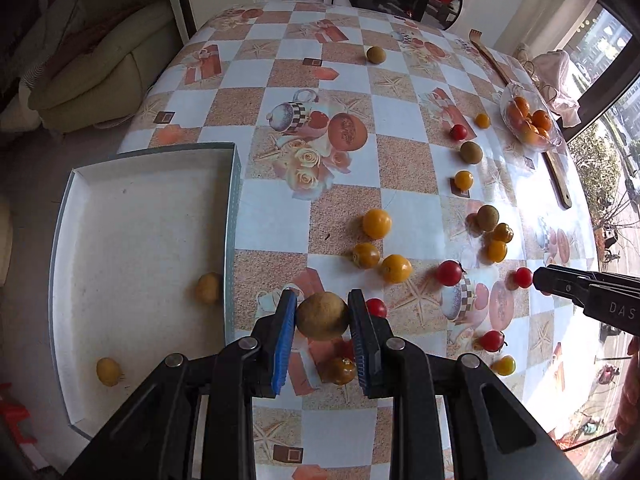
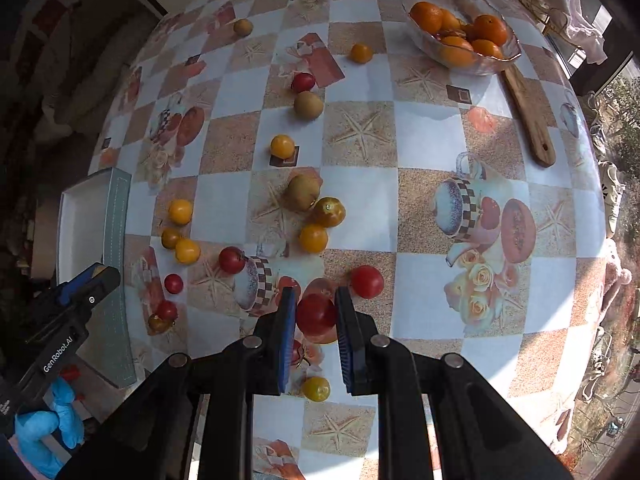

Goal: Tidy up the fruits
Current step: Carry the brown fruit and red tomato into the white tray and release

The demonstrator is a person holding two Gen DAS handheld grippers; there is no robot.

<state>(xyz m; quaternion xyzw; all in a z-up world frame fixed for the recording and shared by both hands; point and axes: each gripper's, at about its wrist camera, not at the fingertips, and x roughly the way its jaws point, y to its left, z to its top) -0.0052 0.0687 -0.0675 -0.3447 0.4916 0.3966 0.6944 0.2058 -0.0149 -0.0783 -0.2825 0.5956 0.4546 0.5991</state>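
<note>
My left gripper [image 1: 322, 312] is shut on a brown kiwi-like fruit [image 1: 322, 316], held above the table just right of the white tray [image 1: 140, 184]. The tray holds two yellowish fruits [image 1: 208, 288] [image 1: 108, 371]. My right gripper [image 2: 316, 314] is shut on a red tomato [image 2: 316, 315] above the table. Several yellow tomatoes [image 1: 377, 223], red tomatoes [image 1: 449, 273] and brown fruits [image 1: 471, 152] lie scattered on the checked tablecloth. The right gripper also shows in the left wrist view [image 1: 540, 278], and the left gripper in the right wrist view [image 2: 105, 274].
A glass bowl [image 2: 416, 36] of oranges [image 2: 427, 16] stands at the far right, next to a long wooden stick [image 2: 528, 120]. A lone brown fruit [image 1: 376, 55] lies far back. A sofa [image 1: 100, 64] stands left of the table. A window [image 1: 600, 80] is on the right.
</note>
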